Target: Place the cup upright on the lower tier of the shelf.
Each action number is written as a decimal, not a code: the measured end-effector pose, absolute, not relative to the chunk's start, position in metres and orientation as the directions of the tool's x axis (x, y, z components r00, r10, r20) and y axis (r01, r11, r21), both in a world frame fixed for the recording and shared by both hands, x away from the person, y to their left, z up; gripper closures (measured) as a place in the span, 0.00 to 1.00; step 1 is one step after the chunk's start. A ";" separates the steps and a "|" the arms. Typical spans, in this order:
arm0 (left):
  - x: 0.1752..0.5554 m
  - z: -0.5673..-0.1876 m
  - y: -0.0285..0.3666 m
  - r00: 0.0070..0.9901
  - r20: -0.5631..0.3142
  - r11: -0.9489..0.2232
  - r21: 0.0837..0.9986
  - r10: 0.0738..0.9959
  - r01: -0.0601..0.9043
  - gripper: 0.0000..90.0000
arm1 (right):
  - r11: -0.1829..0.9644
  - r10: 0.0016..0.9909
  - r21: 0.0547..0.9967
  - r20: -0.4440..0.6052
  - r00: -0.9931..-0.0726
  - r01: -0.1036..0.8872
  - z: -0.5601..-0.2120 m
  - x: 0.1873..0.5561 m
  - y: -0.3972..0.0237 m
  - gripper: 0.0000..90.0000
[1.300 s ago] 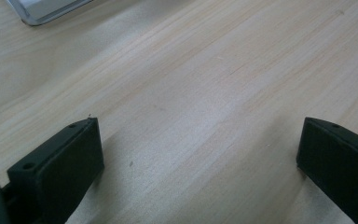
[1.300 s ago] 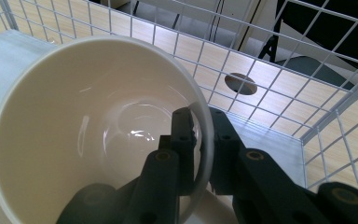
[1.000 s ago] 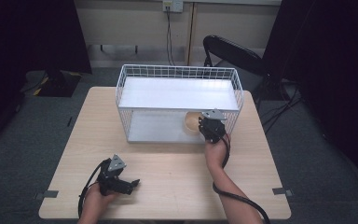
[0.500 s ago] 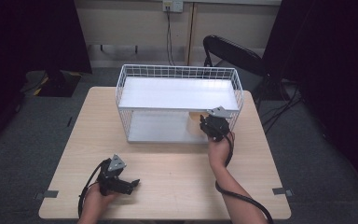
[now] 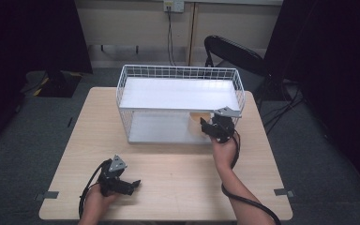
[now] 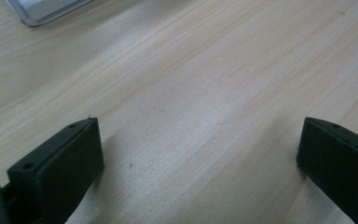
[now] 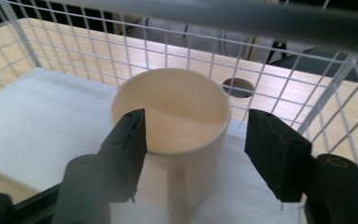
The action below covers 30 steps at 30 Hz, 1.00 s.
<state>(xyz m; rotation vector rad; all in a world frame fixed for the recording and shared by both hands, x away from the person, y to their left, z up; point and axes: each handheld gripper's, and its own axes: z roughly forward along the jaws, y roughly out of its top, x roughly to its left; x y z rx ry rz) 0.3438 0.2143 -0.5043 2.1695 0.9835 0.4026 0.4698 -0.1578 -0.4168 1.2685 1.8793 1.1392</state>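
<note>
At the wire basket's lower shelf, a cup is being approached.
From above, the right hand-held gripper [image 5: 205,125] is reaching into the wire basket [image 5: 136,82]; the left hand-held gripper [image 6: 198,154] is resting spread over the desk [image 6: 205,70]; the right's jaws are straddling the beige cup [image 7: 172,135], spread, likely needing closing next.

A light wooden table [image 5: 168,173] carries a white wire basket [image 5: 178,75] with two white shelves, set at the far middle of the top. A cream cup [image 7: 170,135] stands upright on the basket's lower shelf [image 5: 159,129], toward its right end. The near tabletop shows pale wood grain.
</note>
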 end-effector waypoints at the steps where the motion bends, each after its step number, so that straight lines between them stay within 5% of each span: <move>1: 0.344 -0.504 0.214 0.661 -0.009 -0.457 0.715 0.751 0.529 0.00 | 0.174 0.923 0.888 0.005 -0.385 0.427 -0.416 0.468 -0.158 0.37; 10: 0.344 -0.504 0.214 0.659 -0.010 -0.456 0.715 0.752 0.530 0.00 | 0.187 0.909 0.882 0.012 -0.416 0.433 -0.417 0.459 -0.157 0.35; 30: 0.344 -0.504 0.214 0.659 -0.008 -0.456 0.715 0.753 0.530 0.00 | 0.225 0.896 0.873 -0.011 -0.444 0.433 -0.433 0.437 -0.161 0.64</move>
